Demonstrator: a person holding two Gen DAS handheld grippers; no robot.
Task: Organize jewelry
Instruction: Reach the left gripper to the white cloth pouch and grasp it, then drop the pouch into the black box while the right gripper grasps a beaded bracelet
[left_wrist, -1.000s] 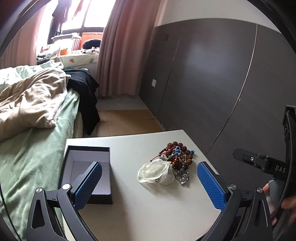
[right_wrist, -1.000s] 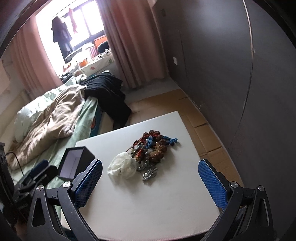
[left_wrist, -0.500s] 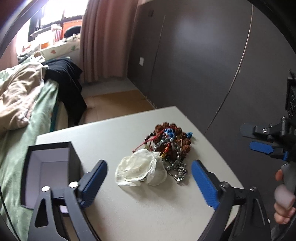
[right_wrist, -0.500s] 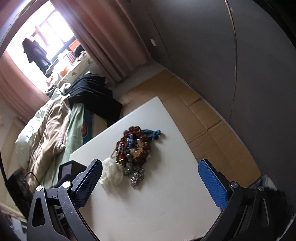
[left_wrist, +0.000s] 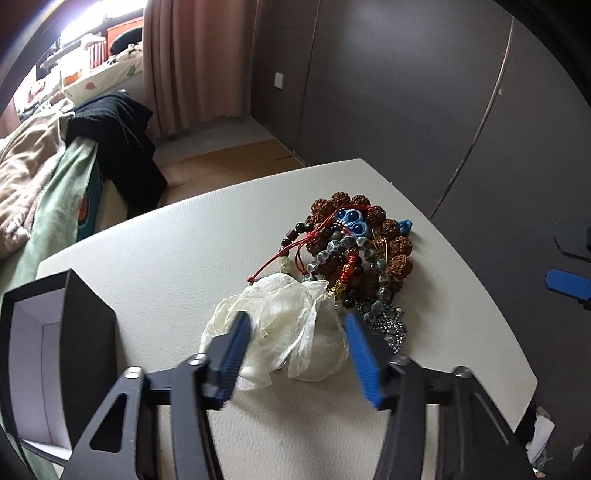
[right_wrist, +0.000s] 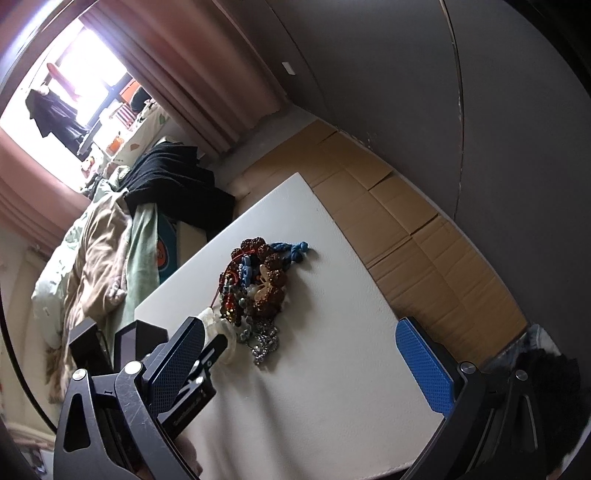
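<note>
A heap of bead bracelets and chains (left_wrist: 354, 254) lies on the white table (left_wrist: 184, 243), with a sheer white pouch (left_wrist: 284, 328) against its near side. My left gripper (left_wrist: 295, 328) is low over the pouch, its blue fingers partly closed on either side of it; I cannot tell if they touch it. An open black box with a white inside (left_wrist: 40, 354) stands at the left. In the right wrist view the heap (right_wrist: 255, 284) is ahead; my right gripper (right_wrist: 306, 354) is wide open, empty, above the table.
A bed with a green blanket and dark clothes (left_wrist: 110, 147) runs along the table's left and far side. A dark wardrobe wall (left_wrist: 406, 92) is at the right. Cardboard covers the floor (right_wrist: 406, 221) beyond the table's edge.
My left gripper has moved down and forward to the pouch and its fingers have narrowed around it. The right gripper has tilted and stayed open.
</note>
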